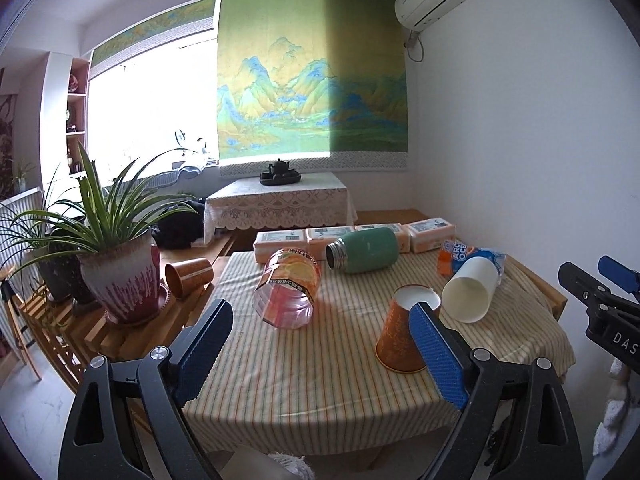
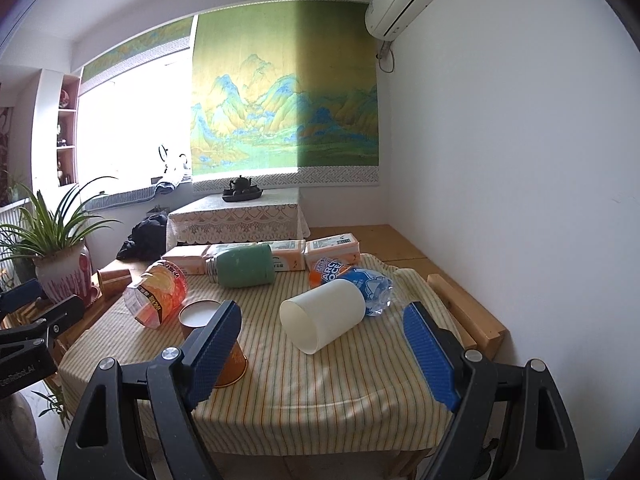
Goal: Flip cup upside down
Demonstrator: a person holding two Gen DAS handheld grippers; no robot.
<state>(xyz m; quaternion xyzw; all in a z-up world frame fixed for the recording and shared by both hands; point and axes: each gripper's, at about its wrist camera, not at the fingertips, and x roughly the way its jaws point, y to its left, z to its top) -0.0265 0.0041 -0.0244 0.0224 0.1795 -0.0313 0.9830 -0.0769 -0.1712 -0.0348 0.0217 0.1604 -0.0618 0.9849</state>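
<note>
Both grippers spread wide, holding nothing: left gripper [image 1: 322, 346] hangs over the table's near edge, right gripper [image 2: 324, 346] likewise, a bit further right. Orange paper cup [image 1: 402, 330] stands near the near-right part of the striped tablecloth [image 1: 320, 380], wide mouth down, white base up; looks already flipped, judging by pose. White cup [image 2: 322, 316] lies on its side just beyond it, mouth toward camera. Further back: tipped plastic jar [image 1: 286, 294], green flask [image 1: 362, 255], water bottle [image 2: 360, 282], all lying down. Risk: the left gripper's right finger [image 1: 438, 354] sits close in front of the orange cup; a careless sideways move could topple it, or roll the white cup off.
</note>
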